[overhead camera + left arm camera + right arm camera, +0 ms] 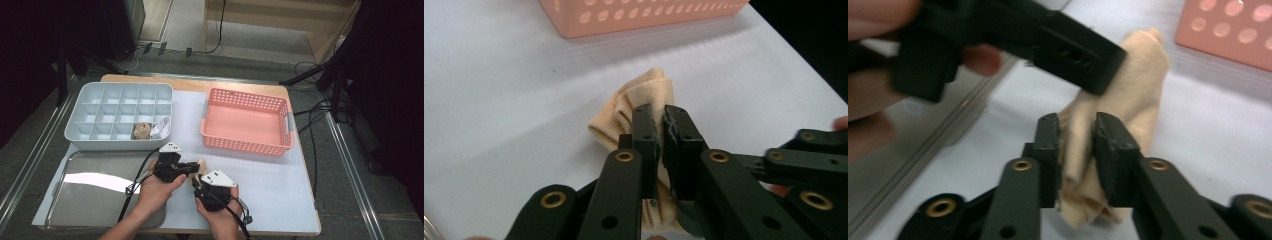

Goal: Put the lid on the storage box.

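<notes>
A beige sock lies bunched on the white mat between my two grippers. My left gripper reaches in from the left. In the left gripper view its jaws are pinched tight on a fold of the sock. My right gripper comes from the near side. In the right gripper view its jaws stand a little apart with the sock filling the gap and touching both pads. The left gripper's jaw crosses just above.
A white compartment box at the back left holds a rolled beige sock and a white one. A pink basket stands at the back right. A metal tray lies at the front left, beside my left hand.
</notes>
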